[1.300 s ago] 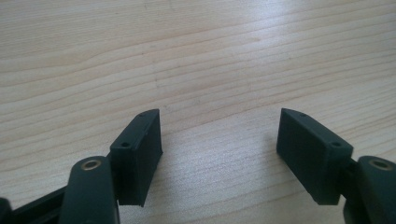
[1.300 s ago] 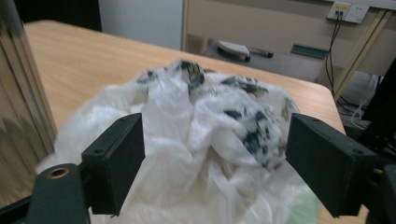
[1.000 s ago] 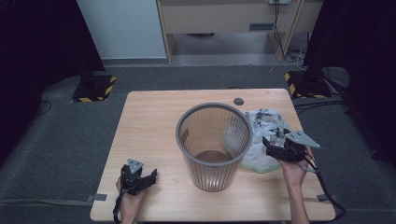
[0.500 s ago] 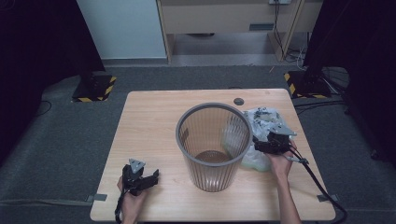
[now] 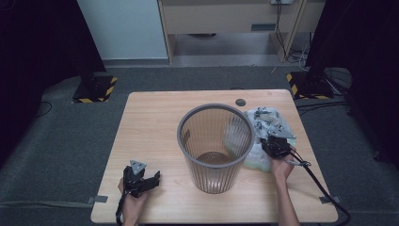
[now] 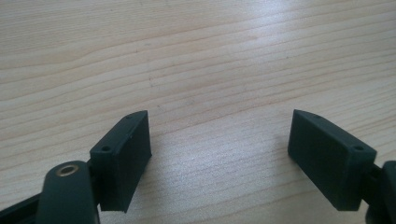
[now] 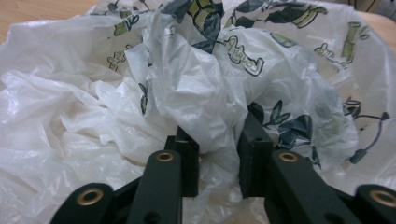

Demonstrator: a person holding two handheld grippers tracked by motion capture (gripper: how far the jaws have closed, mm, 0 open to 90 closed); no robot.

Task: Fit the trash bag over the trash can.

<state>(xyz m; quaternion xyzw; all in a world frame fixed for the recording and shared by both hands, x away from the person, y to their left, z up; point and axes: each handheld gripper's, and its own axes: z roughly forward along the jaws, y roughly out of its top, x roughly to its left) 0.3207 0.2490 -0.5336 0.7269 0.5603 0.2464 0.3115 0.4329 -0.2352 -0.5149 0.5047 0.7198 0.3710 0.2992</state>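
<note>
Desk [image 5: 155,122]: pale wood, bare grain, standing on grey carpet. Behind it a light panel and a wooden cabinet; dark curtains hang at both sides, and two black stand bases with yellow-black striped edges sit on the floor by the far corners. A small dark round disc [image 5: 241,101] lies near the desk's far edge.

A grey ribbed bin [image 5: 215,146] stands upright near the middle of the desk. Just to its right, touching its wall as far as the high view shows, lies a crumpled plastic bag [image 5: 268,123], white with green-and-black leaf prints.

Right claw [image 5: 272,144]: in the right gripper view the two black jaws [image 7: 218,161] stand close together with a fold of the bag [image 7: 196,93] pinched between them; the pads press on the film. The jaws have just been closing, with the bag between them.

Left claw [image 5: 143,181]: rests at the near-left part of the desk, well apart from the bin. In the left gripper view its jaws [image 6: 219,158] stand wide apart over bare wood, nothing between them.

Against the earlier frames: the right hand was raised above the bag with jaws spread; now it is lower, down at the bag's near edge beside the bin. The bin, bag and left hand keep their places.
</note>
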